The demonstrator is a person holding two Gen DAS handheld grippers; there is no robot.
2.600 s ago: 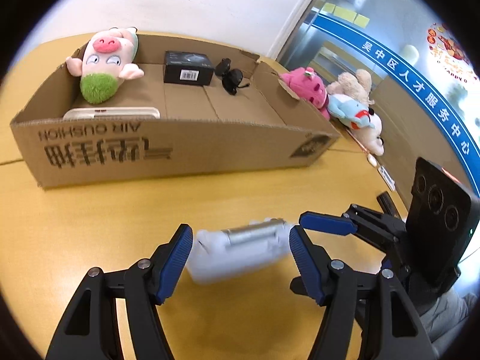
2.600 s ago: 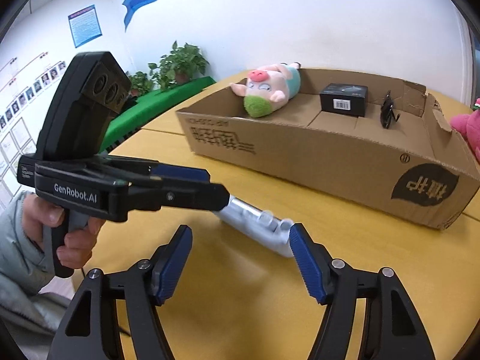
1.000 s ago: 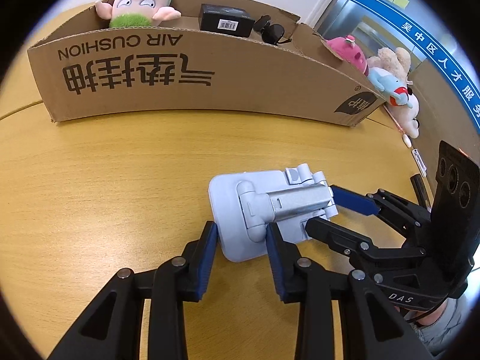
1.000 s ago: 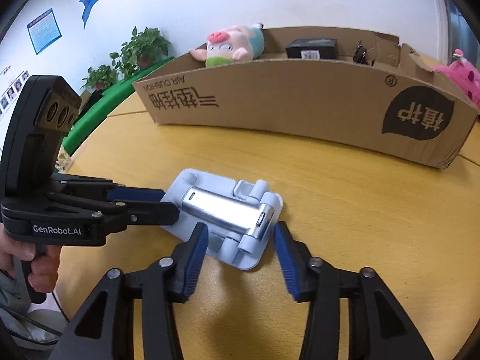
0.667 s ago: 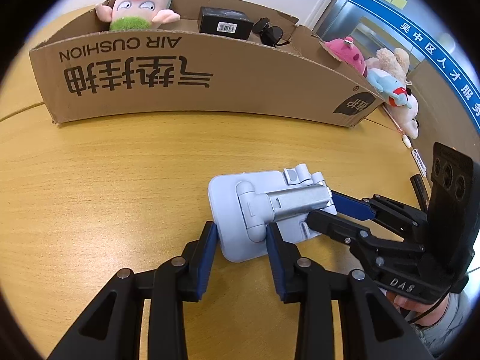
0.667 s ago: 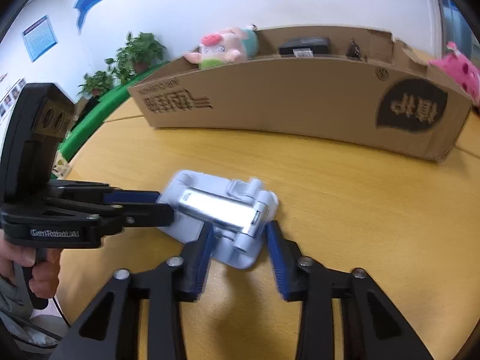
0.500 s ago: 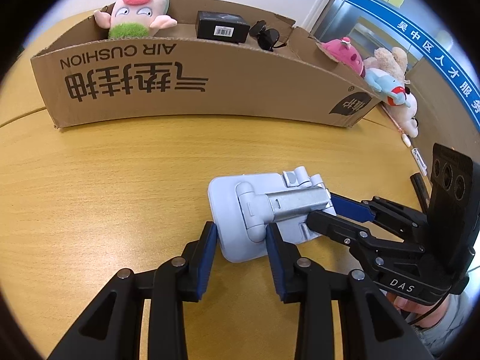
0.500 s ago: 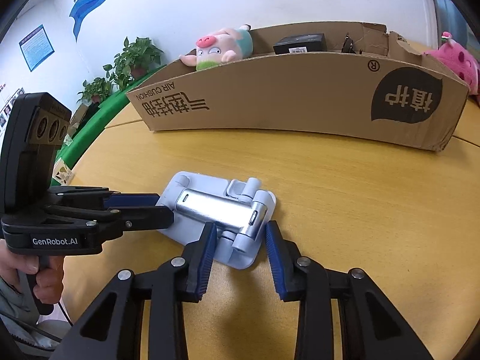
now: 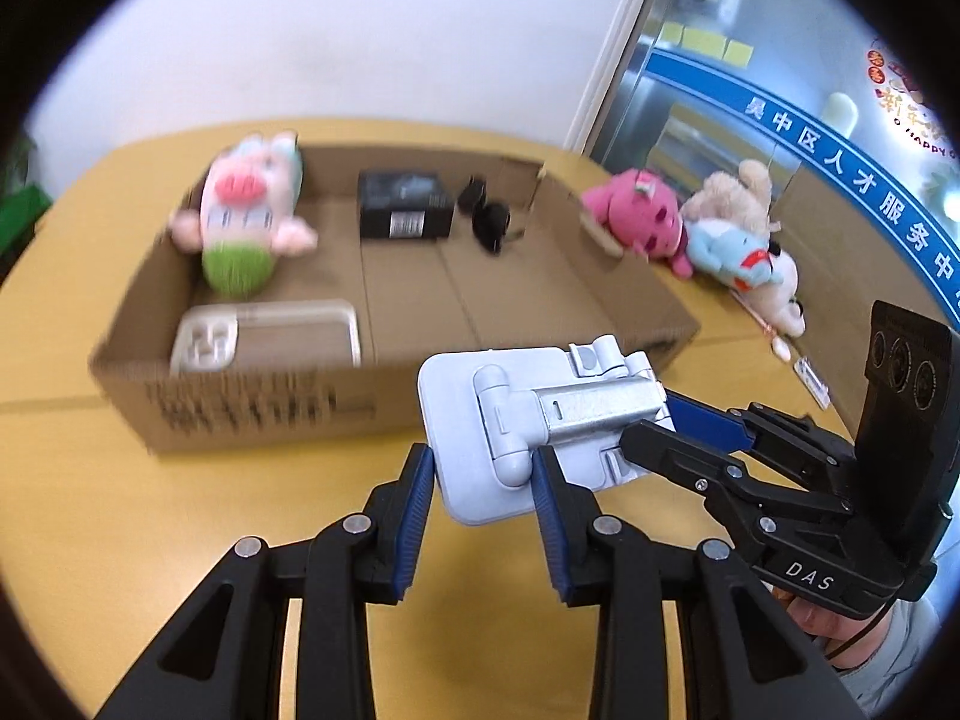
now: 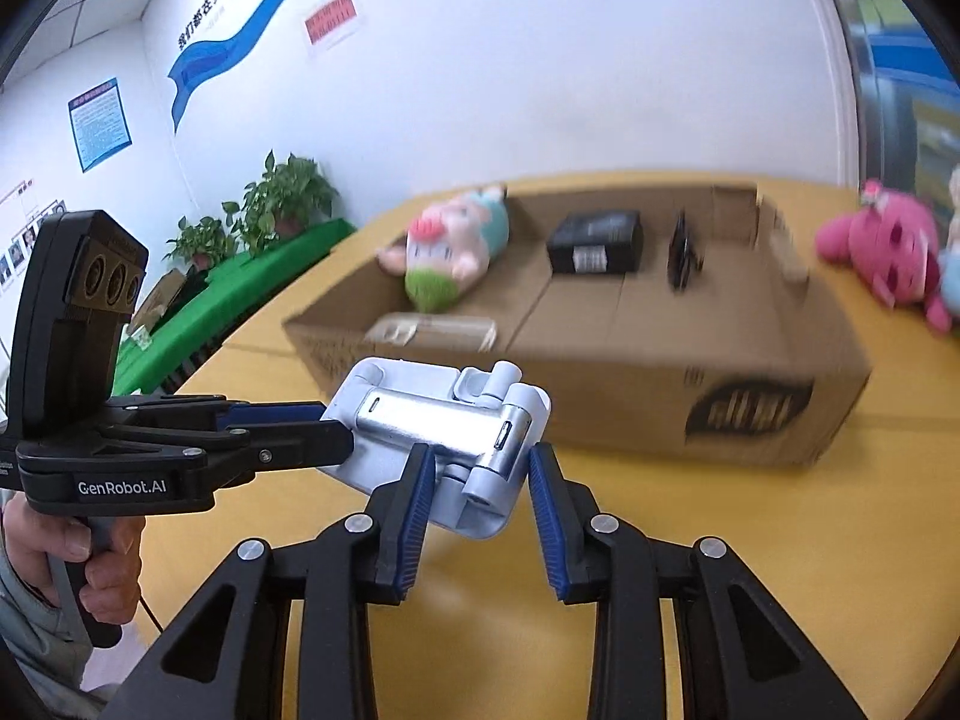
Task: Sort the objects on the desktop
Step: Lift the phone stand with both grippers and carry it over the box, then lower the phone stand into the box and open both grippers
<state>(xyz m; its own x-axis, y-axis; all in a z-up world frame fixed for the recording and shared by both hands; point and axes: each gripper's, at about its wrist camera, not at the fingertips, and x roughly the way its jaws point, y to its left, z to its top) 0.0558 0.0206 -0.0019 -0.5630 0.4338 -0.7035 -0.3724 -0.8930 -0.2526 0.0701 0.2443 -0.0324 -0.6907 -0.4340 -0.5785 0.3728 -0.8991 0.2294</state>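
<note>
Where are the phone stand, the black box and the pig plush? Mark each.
phone stand [image 9: 480, 396], left wrist view, on its white base plate.
black box [image 9: 406, 213], left wrist view, on its front face.
pig plush [image 10: 447, 249], right wrist view, on its face.

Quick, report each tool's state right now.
Left tool: shut on the pale blue-grey folding phone stand, at its flat base end.
Right tool: shut on the same stand, at its hinged end.

The left gripper [image 9: 483, 474] points down at a slant, its blue-padded fingers [image 9: 418, 498] clamped on the grey stand [image 9: 534, 414]. The right gripper [image 10: 477, 483] reaches in from 3 o'clock, its jaws just having closed on the stand's other end. A hand [image 10: 90, 552] at 8 o'clock grips the left handle.
</note>
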